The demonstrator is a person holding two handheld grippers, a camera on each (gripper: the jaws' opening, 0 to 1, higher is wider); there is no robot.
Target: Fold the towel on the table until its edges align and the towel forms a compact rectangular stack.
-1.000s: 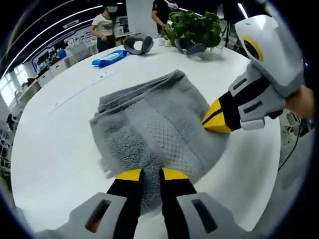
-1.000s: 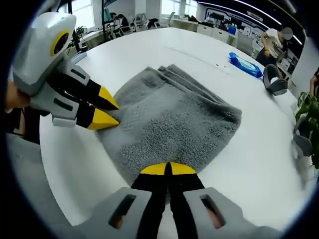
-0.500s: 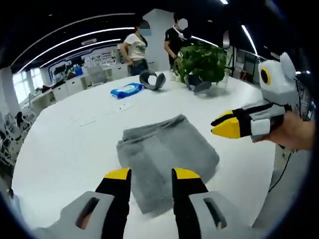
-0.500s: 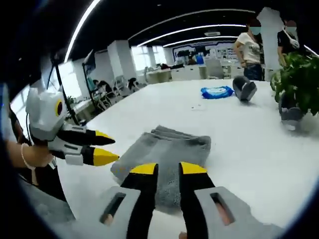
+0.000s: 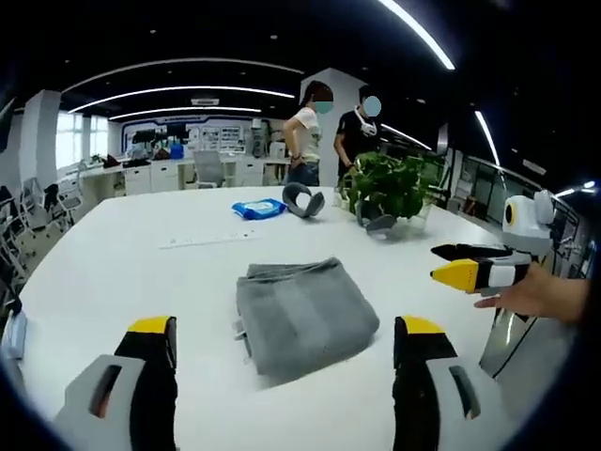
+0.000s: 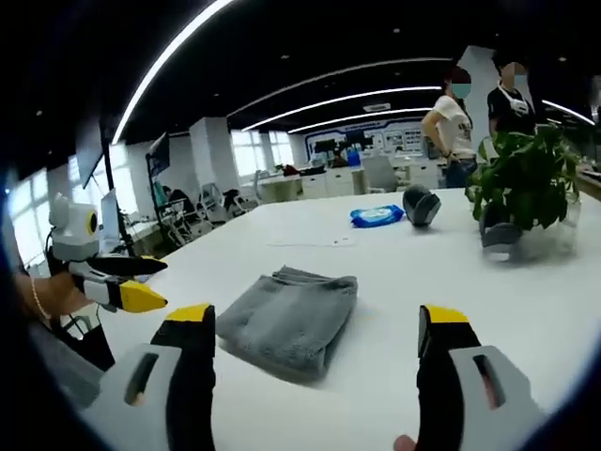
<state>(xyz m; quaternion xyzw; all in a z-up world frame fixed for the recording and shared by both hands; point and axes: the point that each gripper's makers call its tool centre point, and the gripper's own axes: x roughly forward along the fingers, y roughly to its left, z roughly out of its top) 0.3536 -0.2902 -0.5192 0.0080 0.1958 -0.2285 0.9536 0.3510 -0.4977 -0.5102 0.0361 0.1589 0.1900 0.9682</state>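
— How is the light in my two views?

— Bright on the white bench, dark above. The light comes from long ceiling strips, and they bend into arcs because my lens curves everything near the edges. Windows far behind look washed out.

— Any shadows?

— Only a soft, thin one under the towel. The bench has a mild glare, no hard reflections.

— Is it sharp?

— Not fully. My left tool and right tool look slightly soft at the bottom, and the far room is hazy.
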